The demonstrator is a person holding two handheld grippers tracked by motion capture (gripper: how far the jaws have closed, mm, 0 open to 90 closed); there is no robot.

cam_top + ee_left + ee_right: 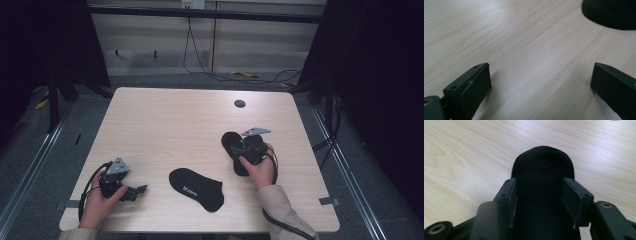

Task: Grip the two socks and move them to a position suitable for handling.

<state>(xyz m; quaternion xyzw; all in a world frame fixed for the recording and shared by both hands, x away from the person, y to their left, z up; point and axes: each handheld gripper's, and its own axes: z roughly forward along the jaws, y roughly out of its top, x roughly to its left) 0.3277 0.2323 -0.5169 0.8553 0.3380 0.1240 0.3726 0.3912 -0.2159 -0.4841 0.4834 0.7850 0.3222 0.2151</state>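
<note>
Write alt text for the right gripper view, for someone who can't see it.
A flat black fabric sock lies on a pale wood-grain table, its rounded end pointing away. The right tongs stand open over it, one black pad on each side of the sock.

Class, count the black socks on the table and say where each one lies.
2. One sock lies flat near the front middle; the other sock lies under the right gripper, between its parted jaws.
</note>
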